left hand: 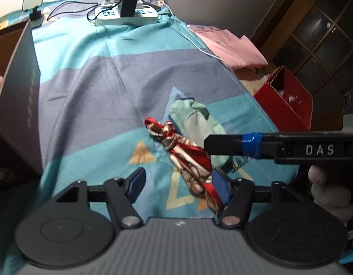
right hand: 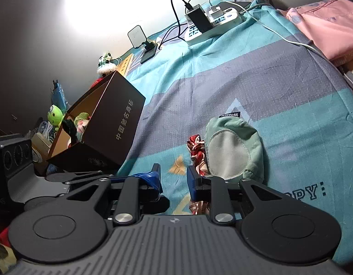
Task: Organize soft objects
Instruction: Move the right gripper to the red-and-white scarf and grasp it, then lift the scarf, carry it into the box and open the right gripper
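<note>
Scarf [left hand: 187,160] beside green pouch [left hand: 197,119]

Open bedsheet ahead of us, box at left

We see bare sheet [left hand: 112,87] mid-bed; brown box [right hand: 112,123] walls the left, power strip [left hand: 126,15] blocks the far end

Left tongs [left hand: 178,186] angled down, jaws spread wide. Right tongs [right hand: 173,181] angled down, jaws slightly parted, nothing gripped.

My left black plastic two-finger gripper [left hand: 179,186]: blue pads, silver pivot screws, ribbed grey body. My right gripper [right hand: 173,182]: blue tape, white "DAS" lettering.
</note>
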{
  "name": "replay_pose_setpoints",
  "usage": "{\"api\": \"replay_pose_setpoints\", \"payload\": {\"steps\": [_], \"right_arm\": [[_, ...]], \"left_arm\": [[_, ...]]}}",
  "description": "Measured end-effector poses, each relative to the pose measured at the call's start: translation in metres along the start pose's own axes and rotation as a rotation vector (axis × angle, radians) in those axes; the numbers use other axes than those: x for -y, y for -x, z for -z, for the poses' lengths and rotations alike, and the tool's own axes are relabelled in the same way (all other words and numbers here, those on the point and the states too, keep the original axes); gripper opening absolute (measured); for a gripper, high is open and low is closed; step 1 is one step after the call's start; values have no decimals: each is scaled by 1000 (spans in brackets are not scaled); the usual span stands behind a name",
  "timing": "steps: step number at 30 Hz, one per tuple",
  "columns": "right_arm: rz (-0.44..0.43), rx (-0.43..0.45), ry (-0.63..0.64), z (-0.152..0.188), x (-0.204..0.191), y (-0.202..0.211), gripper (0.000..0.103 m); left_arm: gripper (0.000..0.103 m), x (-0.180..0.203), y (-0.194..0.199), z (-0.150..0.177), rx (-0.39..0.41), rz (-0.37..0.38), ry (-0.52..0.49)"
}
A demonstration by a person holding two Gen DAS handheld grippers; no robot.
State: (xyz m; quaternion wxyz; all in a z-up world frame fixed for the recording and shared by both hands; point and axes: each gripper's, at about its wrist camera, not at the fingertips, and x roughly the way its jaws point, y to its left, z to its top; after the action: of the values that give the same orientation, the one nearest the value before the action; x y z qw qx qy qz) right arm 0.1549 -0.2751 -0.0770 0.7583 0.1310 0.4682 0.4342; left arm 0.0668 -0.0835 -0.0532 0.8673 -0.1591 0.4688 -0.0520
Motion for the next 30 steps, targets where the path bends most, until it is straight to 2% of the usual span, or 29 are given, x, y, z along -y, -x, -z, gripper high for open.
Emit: {"api": "replay_pose_setpoints", "payload": {"steps": [4, 7, 11, 14, 17, 21, 23, 24, 26, 28, 30], "right_arm": [[-29, 1, -22, -13, 11, -19, 6], [-54, -33, -48, -21, 17, -37, 6], [5, -63, -16, -24, 20, -55, 6], [32, -104, -15, -27, 28, -65, 6], [1, -135, -47, -31, 37, -70, 9], [-47, -146, -98, -35, 48, -72, 7], [-67, -149, -145, -35, 56, -73, 2], [-82, -150, -168, -35, 60, -72, 2], [-105, -153, -205, -34, 65, -72, 1], [-106, -164, -205, -34, 65, -70, 2], [-104, -175, -168, -34, 60, -66, 8]], "left_arm": [[64, -4, -24, -12, 27, -16, 11], [64, -11, -37, -16, 4, 32, 58], [64, -10, -42, -19, 17, 61, 78], [64, -9, -52, -22, 2, 37, 69], [64, -8, -57, -23, 9, 27, 48], [64, -12, -59, -24, 29, 41, 63], [60, -12, -59, -23, 35, 57, 76], [52, -12, -60, -23, 36, 72, 80], [51, -10, -59, -21, 45, 65, 80], [51, -8, -59, -20, 47, 62, 70], [51, -10, -58, -20, 41, 76, 82]]}}
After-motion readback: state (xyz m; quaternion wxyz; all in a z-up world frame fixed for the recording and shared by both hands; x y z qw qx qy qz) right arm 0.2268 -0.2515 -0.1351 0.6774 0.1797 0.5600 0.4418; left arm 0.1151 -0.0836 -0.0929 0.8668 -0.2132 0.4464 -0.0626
